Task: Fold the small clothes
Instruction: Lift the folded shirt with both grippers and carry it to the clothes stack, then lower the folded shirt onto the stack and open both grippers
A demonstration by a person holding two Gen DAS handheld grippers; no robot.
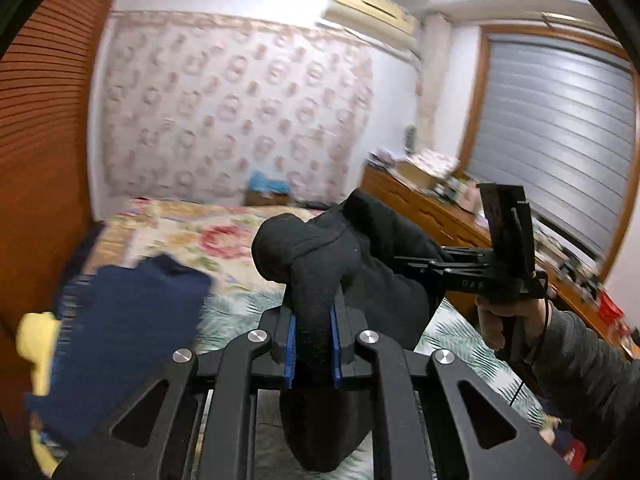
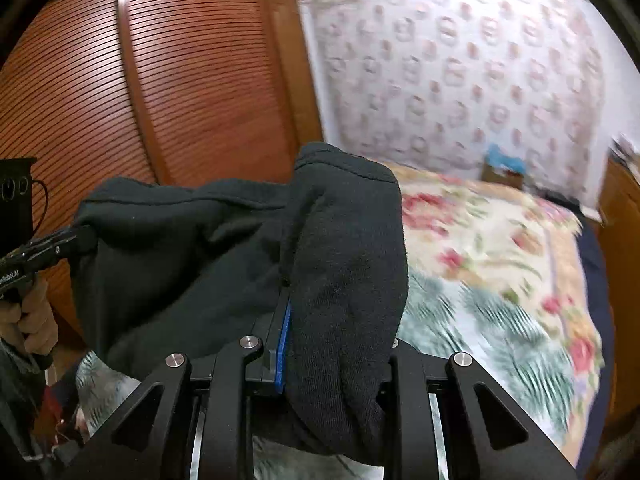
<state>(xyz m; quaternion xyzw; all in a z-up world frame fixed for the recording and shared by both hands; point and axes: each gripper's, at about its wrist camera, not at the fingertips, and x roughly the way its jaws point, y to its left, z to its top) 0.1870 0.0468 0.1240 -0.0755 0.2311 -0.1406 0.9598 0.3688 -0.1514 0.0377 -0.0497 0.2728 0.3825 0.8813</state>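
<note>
A black garment (image 1: 320,252) hangs in the air above the bed, held at two places. My left gripper (image 1: 314,344) is shut on one bunched edge of it, the cloth pinched between the blue pads. My right gripper (image 2: 316,340) is shut on another edge of the black garment (image 2: 224,248), which drapes over its right finger and hides it. The right gripper also shows in the left wrist view (image 1: 420,264), gripping the cloth from the right. The left gripper shows at the left edge of the right wrist view (image 2: 76,236).
A bed with a floral cover (image 1: 224,236) lies below. A dark navy garment (image 1: 132,328) and a yellow item (image 1: 36,344) lie at its left. A wooden slatted wardrobe (image 2: 160,80) stands at the left, a cluttered dresser (image 1: 436,196) at the right.
</note>
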